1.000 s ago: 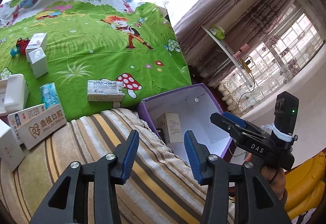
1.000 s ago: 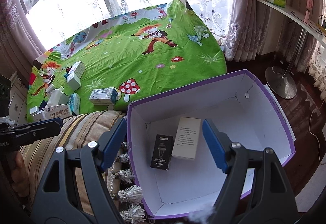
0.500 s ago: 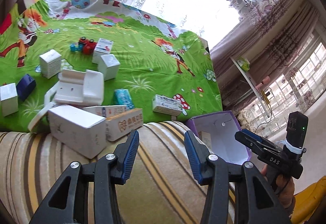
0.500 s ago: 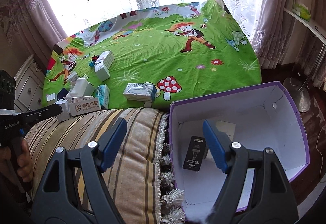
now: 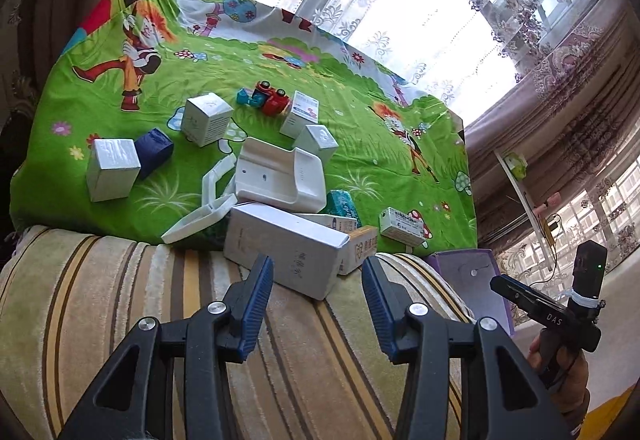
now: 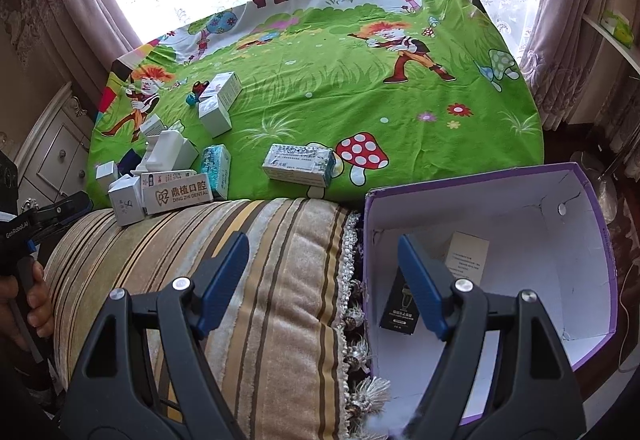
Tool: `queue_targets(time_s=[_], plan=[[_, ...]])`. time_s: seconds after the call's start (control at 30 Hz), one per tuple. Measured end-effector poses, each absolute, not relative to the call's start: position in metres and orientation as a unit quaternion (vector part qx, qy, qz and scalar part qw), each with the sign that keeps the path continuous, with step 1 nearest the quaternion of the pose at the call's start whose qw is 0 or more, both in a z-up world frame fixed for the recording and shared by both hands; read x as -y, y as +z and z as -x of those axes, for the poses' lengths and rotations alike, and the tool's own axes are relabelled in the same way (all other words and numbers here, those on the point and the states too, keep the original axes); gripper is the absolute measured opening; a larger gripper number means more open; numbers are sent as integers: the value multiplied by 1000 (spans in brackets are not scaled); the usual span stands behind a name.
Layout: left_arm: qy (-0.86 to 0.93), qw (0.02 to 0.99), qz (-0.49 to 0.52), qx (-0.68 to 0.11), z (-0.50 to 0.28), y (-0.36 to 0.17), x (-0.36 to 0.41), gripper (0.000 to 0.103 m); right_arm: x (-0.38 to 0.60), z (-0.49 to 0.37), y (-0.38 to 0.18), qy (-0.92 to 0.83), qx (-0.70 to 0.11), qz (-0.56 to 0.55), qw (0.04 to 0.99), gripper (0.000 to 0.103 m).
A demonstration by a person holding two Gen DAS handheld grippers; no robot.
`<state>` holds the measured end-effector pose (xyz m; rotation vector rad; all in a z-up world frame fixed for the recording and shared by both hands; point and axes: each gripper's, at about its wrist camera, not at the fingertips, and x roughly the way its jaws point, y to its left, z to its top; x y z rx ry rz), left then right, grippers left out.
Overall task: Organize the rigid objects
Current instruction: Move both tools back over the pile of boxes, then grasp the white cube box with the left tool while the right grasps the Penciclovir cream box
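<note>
Here, left to right:
- The left gripper (image 5: 318, 304) tilts down over the striped cushion (image 5: 120, 300), jaws spread and empty — the long white box (image 5: 284, 248) lies just past its tips.
- Small boxes (image 6: 298, 164) lie scattered on the green bedsheet (image 6: 360, 96).
- The right gripper (image 6: 322, 284) angles down, spread wide and holding nothing, above the purple box (image 6: 592, 240) — a black carton (image 6: 400, 310) lies inside.

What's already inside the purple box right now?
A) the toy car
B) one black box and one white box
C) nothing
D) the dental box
B: in the right wrist view the purple box holds a small black box and a white box on its white floor; everything else lies on the bed.
</note>
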<state>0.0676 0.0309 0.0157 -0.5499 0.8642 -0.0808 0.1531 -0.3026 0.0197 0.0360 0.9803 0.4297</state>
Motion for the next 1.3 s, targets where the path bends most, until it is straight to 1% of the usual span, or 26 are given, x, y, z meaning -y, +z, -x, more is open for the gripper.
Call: queue_targets(time_s=[0.07, 0.1, 0.13, 0.2, 0.23, 0.33, 0.53, 0.67, 0.77, 0.97, 1.07, 1.13, 1.3], plan=[[-36, 868, 265, -419, -68, 13, -36, 48, 299, -157, 19, 207, -471, -29, 857, 80], [-34, 866, 266, -421, -68, 12, -38, 50, 297, -159, 19, 209, -473, -34, 855, 80], [-33, 866, 265, -423, -69, 11, -39, 57, 294, -160, 18, 213, -475, -38, 853, 80], [-32, 867, 260, -424, -68, 11, -42, 66, 289, -163, 16, 217, -483, -47, 847, 80], [-35, 866, 259, -426, -69, 11, -44, 69, 285, -164, 15, 221, -485, -51, 845, 80], [-37, 863, 261, -431, -69, 8, -49, 70, 274, -166, 12, 230, -491, -43, 839, 81], [-23, 857, 283, -430, -68, 5, -73, 71, 265, -176, 8, 230, -500, -43, 834, 81], [21, 855, 289, -429, -69, 3, -102, 71, 264, -186, 1, 219, -511, -55, 830, 85], [64, 853, 281, -435, -74, 1, -122, 71, 260, -196, -5, 215, -525, -64, 821, 86], [121, 849, 218, -466, -98, -8, -136, 71, 241, -213, -12, 209, -536, -52, 816, 86], [127, 852, 148, -487, -114, -9, -133, 71, 230, -222, -17, 212, -544, -46, 811, 86], [120, 853, 98, -499, -121, -11, -129, 74, 227, -227, -20, 209, -549, -47, 808, 86], [81, 852, -20, -518, -135, -18, -119, 74, 222, -240, -30, 195, -564, -48, 801, 86]])
